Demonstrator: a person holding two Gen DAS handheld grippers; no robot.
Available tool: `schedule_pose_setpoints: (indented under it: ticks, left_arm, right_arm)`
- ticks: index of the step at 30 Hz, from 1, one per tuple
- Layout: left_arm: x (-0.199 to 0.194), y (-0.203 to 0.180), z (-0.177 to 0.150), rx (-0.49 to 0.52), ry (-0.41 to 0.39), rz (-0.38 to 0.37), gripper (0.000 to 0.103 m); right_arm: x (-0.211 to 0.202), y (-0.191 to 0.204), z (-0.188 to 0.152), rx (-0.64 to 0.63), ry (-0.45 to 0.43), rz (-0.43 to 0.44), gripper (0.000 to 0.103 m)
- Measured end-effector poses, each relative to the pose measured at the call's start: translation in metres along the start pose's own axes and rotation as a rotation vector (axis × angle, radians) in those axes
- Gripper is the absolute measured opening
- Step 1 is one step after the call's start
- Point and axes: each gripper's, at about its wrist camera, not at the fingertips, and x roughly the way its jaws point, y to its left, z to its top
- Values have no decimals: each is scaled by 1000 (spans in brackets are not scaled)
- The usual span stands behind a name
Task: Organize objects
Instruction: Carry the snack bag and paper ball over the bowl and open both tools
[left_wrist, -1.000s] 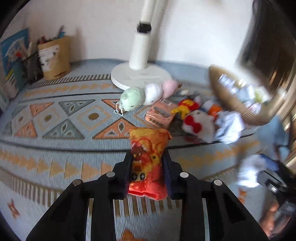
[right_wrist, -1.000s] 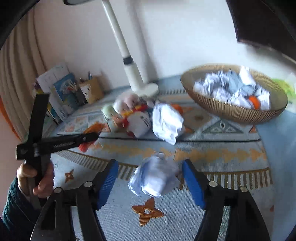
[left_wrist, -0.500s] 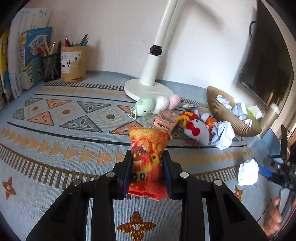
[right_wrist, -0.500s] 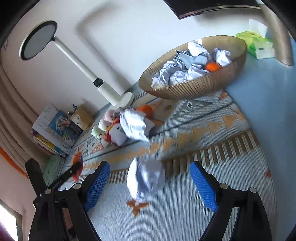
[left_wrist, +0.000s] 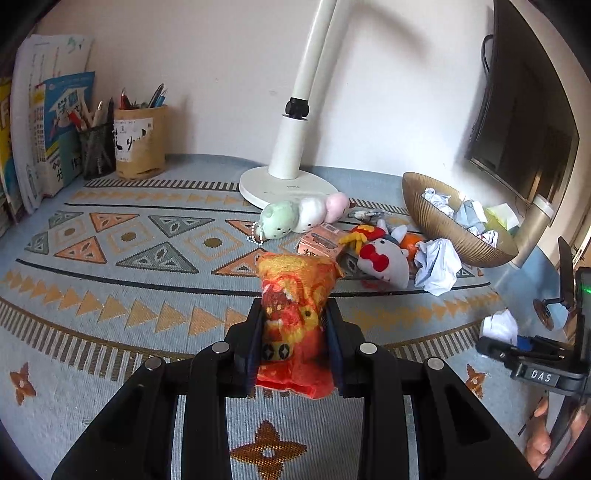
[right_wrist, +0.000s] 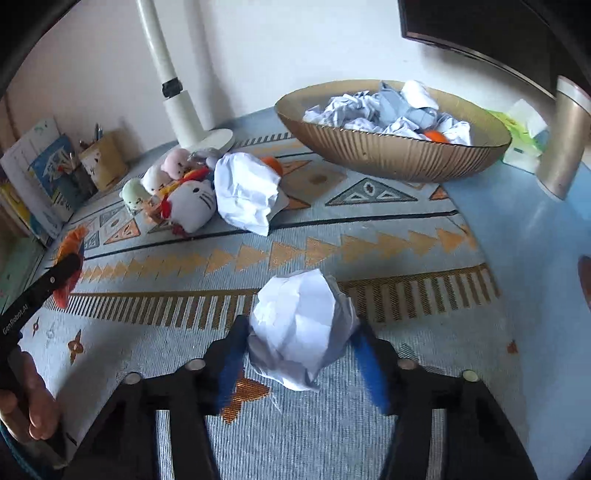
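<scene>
the left hand-held gripper is clamped on an orange pouch, its jaws pressed against both sides so the pouch stands upright between them, lifted above the rug. the right hand-held gripper has its blue pads against a paper ball, one on each side, holding it; whether the ball rests on the rug or is lifted clear of it cannot be told. taking the lamp as the landmark: its round white base stands on the rug near the wall, and just in front of it lies a row of three small plush toys, green, white and pink, touching one another. a little further in front and to the right of the lamp sits a small box, then a white cat plush with a red bow, an orange partly hidden behind it, and a second paper ball touching the plush. well to the right of the lamp is a basket holding more crumpled paper and another orange. far left of the lamp, against the wall, are a brown pen holder, a dark mesh pen cup beside it, and upright books. the held pouch is in front of the lamp, nearer the camera than the toy cluster, and the held paper ball is in front of the basket, well apart from it.
</scene>
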Motion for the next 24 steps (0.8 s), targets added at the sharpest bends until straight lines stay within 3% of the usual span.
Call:
schedule_pose_setpoints:
  ticks: [7, 11, 15, 18, 21, 24]
  left_arm:
    - [1, -1, -1, -2, 7, 3, 27]
    - [-3, -10, 1, 33, 20, 44, 27]
    - [-30, -49, 31, 157, -60, 30, 27]
    - [-33, -89, 75, 200, -85, -86, 28]
    - [-17, -128, 111, 225, -84, -166, 28]
    - [14, -161, 135, 223, -56, -225, 28]
  right_arm:
    - [-26, 34, -13, -190, -131, -29, 52]
    - [-35, 30, -10, -180, -136, 25, 52]
    - [-71, 2, 26, -132, -196, 58, 52]
    - [-109, -38, 76, -19, -296, 88, 52]
    - [-120, -69, 110, 49, -358, 12, 53]
    - [-104, -87, 139, 68, -308, -167, 53]
